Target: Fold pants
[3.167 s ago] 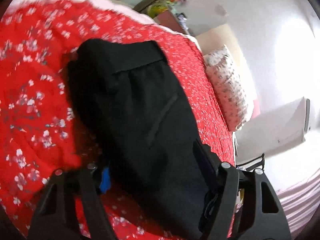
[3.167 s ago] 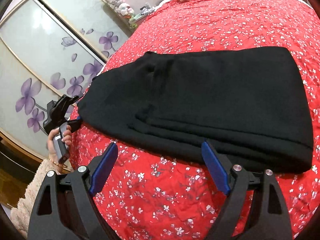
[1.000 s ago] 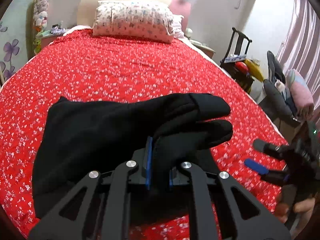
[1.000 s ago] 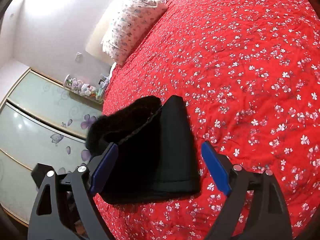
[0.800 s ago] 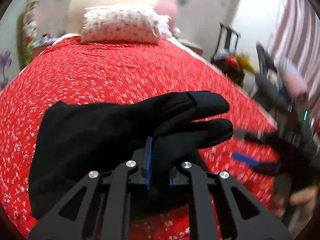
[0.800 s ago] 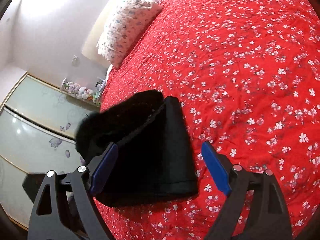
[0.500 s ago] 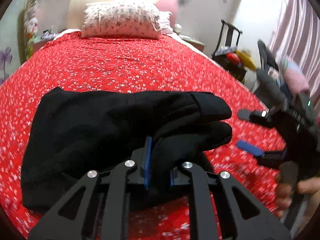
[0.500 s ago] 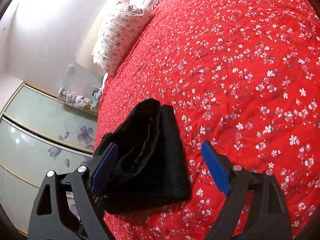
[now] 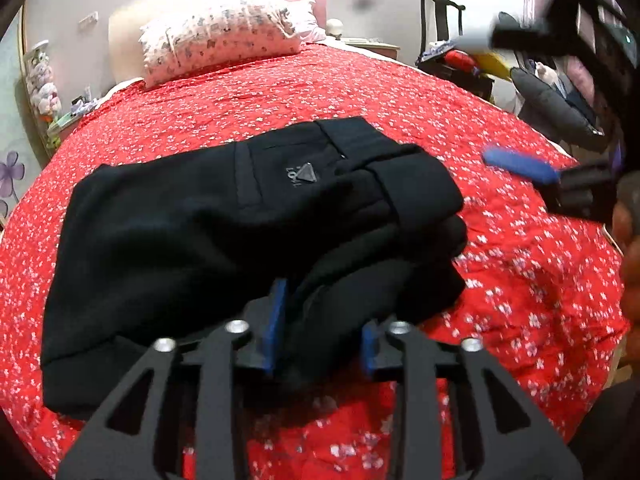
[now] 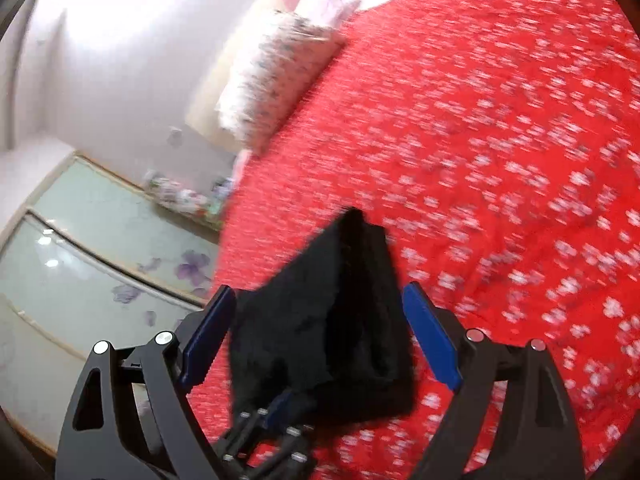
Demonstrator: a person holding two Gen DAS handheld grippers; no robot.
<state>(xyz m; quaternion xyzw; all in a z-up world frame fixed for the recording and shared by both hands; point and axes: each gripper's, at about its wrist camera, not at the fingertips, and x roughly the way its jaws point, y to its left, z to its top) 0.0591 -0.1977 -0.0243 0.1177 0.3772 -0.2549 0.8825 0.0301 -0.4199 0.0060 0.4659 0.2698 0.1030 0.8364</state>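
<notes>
The black pants [image 9: 224, 216] lie folded in a thick bundle on the red flowered bedspread [image 9: 280, 92]. A pocket with a small triangle logo faces up. My left gripper [image 9: 320, 328] has its jaws partly apart around the near fold of the pants, and the cloth sits loosely between the blue pads. My right gripper [image 10: 320, 344] is wide open and empty, hovering above and to the right of the bundle; it also shows at the right edge of the left wrist view [image 9: 520, 164]. The pants [image 10: 328, 320] and the left gripper [image 10: 272, 436] show below it in the blurred right wrist view.
A flowered pillow [image 9: 224, 36] leans on the headboard at the far end. A sliding wardrobe with purple flowers [image 10: 100, 264] stands on the left. A chair with clothes and bags [image 9: 552, 100] stands off the bed's right side.
My left gripper's jaws have spread apart, loosening their hold on the pants, and the bundle has settled flat on the bed. My right gripper has swung nearer and higher.
</notes>
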